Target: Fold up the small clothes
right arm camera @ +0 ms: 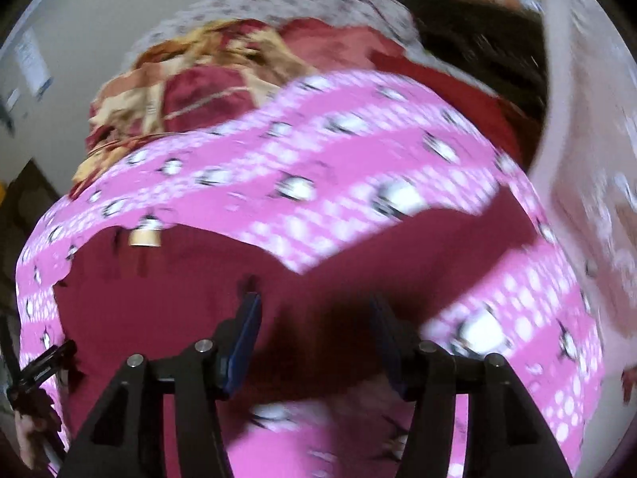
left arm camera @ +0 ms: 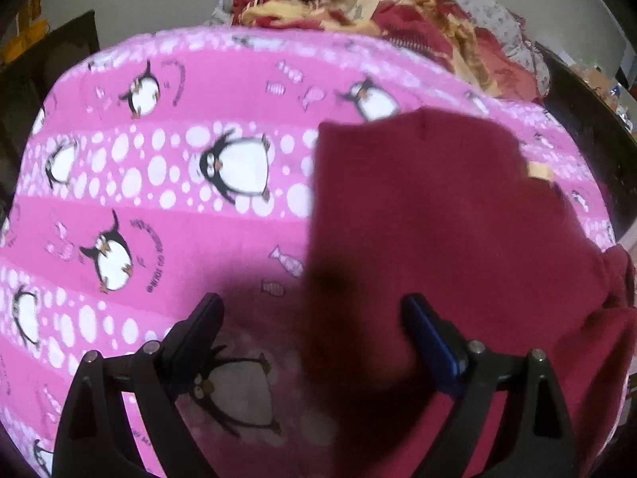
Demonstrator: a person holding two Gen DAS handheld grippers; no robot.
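Surface, left wrist view: a pink penguin-print sheet (left arm camera: 159,183) covers the work surface, banded with white dots, small fish and black-and-white penguins.
Background, left wrist view: a crumpled red-and-yellow patterned cloth (left arm camera: 378,12) is heaped beyond the sheet's far edge against a pale wall.
Garment, left wrist view: a dark red garment (left arm camera: 430,215) lies on the sheet's right half, blurred, with a small tan tag (left arm camera: 539,171) at its far right edge.
Left gripper (left arm camera: 314,310): its jaws stand spread wide with nothing between them, hovering over the garment's left edge, one finger above the sheet and the other above the red fabric.
Surface, right wrist view: the same sheet (right arm camera: 358,151) is smeared by motion blur, the patterned cloth (right arm camera: 191,87) behind it.
Garment, right wrist view: the red garment (right arm camera: 167,279) spreads across the near sheet, its tag (right arm camera: 145,236) at the far left edge.
Right gripper (right arm camera: 314,306): released, jaws apart, poised above the red fabric.
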